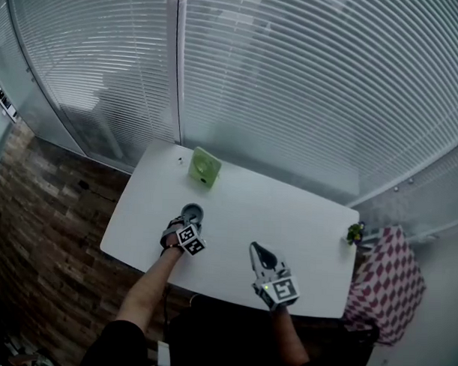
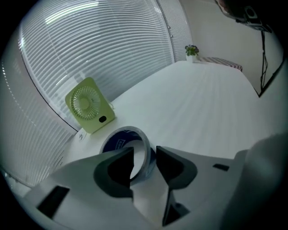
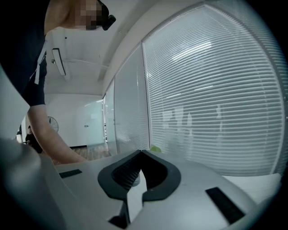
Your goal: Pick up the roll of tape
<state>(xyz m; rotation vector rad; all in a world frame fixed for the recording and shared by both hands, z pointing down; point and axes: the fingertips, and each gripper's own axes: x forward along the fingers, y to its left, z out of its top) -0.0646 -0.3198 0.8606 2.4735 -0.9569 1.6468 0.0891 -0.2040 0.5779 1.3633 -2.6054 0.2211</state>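
One roll of tape (image 2: 118, 143): lies flat on the white bench (image 1: 288, 218), near its left end and just in front of the green fan (image 1: 204, 167). It has not been lifted.
Left tongs (image 2: 145, 155): tipped steeply down over the roll, jaws partway apart and straddling its near wall, with one jaw inside the ring and the other outside.
Grip: a sliver of pale gap shows between the inner jaw and the wall, so the pads probably do not press yet. The angle makes this hard to settle.
Right tongs (image 1: 258, 254): hang over the near edge of the bench, well apart from the roll, jaws together at the tips with nothing between them.
Done: the reach to the roll and the lining-up of the jaws across its wall.
Remaining: pinch the wall firmly, then raise the roll clear of the bench.
Progress: about midway by my judgement, with the approach over, the grasp unfinished and the lift not begun.
Watch: the wall is thin and the roll looks light, so an off-centre pinch could tip it or push it towards the fan.
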